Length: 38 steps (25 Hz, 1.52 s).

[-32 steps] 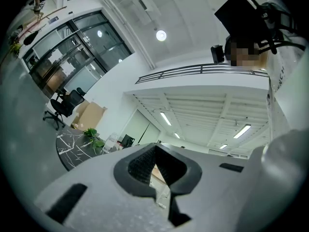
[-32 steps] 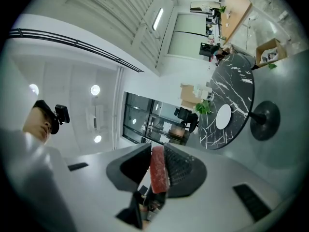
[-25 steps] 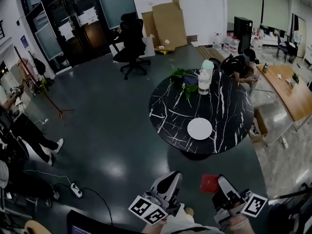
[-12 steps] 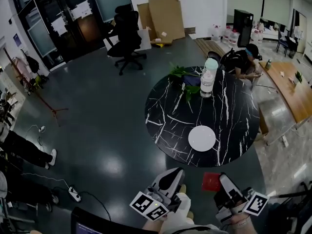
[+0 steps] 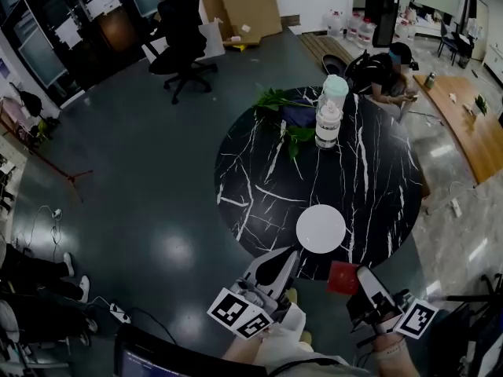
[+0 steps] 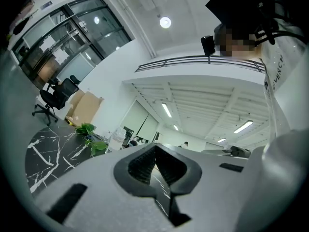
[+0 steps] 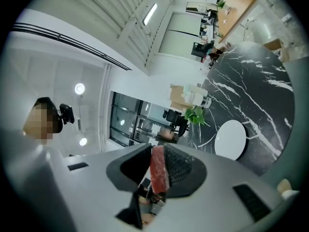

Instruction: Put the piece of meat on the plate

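Note:
A white round plate [image 5: 321,228] lies empty near the front edge of a black marble table [image 5: 259,187]. My right gripper [image 5: 355,280] is shut on a flat red piece of meat [image 5: 343,277], held just off the table's near edge, a little right of and below the plate. In the right gripper view the meat [image 7: 159,172] stands on edge between the jaws of the right gripper [image 7: 157,164], with the plate [image 7: 231,139] ahead. My left gripper [image 5: 275,269] hangs left of the meat, jaws together and holding nothing, as the left gripper [image 6: 155,167] view also shows.
At the table's far side stand a large water bottle [image 5: 328,120] and a green plant [image 5: 284,110]. A person [image 5: 383,69] sits beyond the table. An office chair [image 5: 179,30] and cardboard sheets [image 5: 247,2] stand at the back, a wooden table [image 5: 475,136] at the right.
The table and plate have come closer to both grippers. The meat now sits right at the table's near edge instead of over the floor. Both grippers keep their state.

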Tool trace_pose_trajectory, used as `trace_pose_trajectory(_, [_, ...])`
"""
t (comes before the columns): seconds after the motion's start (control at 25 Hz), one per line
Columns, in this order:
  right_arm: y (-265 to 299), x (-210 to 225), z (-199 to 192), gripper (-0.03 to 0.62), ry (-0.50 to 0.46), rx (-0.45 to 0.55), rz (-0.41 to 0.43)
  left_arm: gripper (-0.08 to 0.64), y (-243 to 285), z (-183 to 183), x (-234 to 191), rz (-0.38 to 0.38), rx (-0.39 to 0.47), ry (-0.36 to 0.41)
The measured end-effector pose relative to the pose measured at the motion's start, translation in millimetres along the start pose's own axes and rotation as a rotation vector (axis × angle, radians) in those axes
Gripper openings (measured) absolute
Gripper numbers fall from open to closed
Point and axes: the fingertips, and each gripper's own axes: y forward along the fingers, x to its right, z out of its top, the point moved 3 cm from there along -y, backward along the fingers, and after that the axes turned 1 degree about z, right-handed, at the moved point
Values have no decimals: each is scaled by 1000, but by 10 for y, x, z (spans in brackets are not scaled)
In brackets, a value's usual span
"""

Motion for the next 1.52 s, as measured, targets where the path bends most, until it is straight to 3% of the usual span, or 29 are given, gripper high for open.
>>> trace_pose_trajectory(0.4, [351,352,248,86,2,40,-72,8,408,-75,-483,-30,-65,-19])
trace_pose_trajectory(0.8, [503,887,384,86,30,31,-139,8,572,-258,-867,44,-78,1])
trace_pose_trajectory(1.28, [1066,1708,289,86,25,-170,-184,8,532,-627,-1205,172,-40,13])
trace_pose_trajectory(1.4, [1169,1858,226,86,38,-230,-241,8,490,-673,-1254,187,-43,7])
trace_pose_trajectory(1.52, [1196,1981,160,86,-16,-321,-329,8,465,-697,-1281,199,-36,5])
